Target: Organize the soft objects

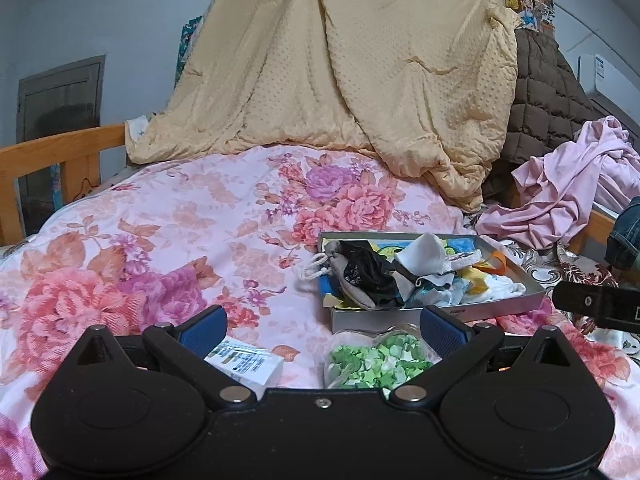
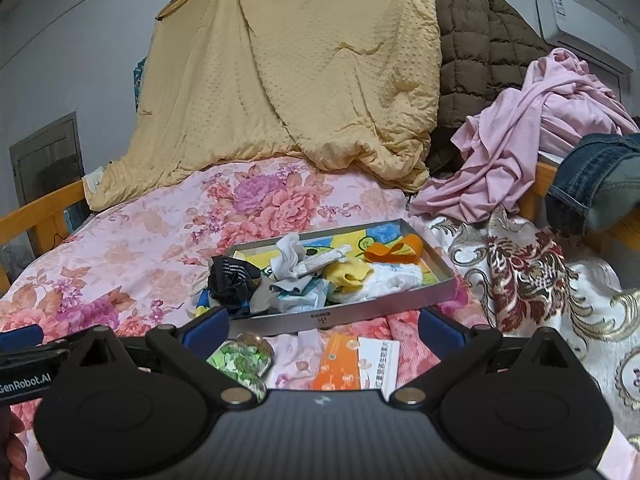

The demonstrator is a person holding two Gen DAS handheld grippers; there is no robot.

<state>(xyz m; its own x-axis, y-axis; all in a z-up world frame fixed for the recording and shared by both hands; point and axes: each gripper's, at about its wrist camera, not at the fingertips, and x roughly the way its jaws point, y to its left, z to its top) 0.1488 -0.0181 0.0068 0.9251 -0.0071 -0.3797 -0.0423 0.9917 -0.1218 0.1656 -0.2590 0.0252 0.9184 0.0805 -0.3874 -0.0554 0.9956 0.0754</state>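
A shallow grey metal tray [image 1: 516,267] [image 2: 436,264] lies on the floral bedspread, full of small soft items: a black and grey sock bundle [image 1: 364,276] [image 2: 232,280], a white cloth [image 1: 424,256] [image 2: 290,258], a yellow cloth [image 2: 348,274], an orange band [image 2: 394,252]. My left gripper [image 1: 322,326] is open just short of the tray, with nothing between its blue pads. My right gripper [image 2: 322,326] is open too, in front of the tray's near wall and empty.
A clear jar of green paper bits [image 1: 372,364] [image 2: 240,360], a white carton [image 1: 244,364] and an orange-white box [image 2: 356,364] lie near the grippers. A yellow blanket [image 1: 352,64], brown quilt [image 2: 476,44], pink clothes [image 2: 532,128] and jeans [image 2: 596,180] crowd the back and right.
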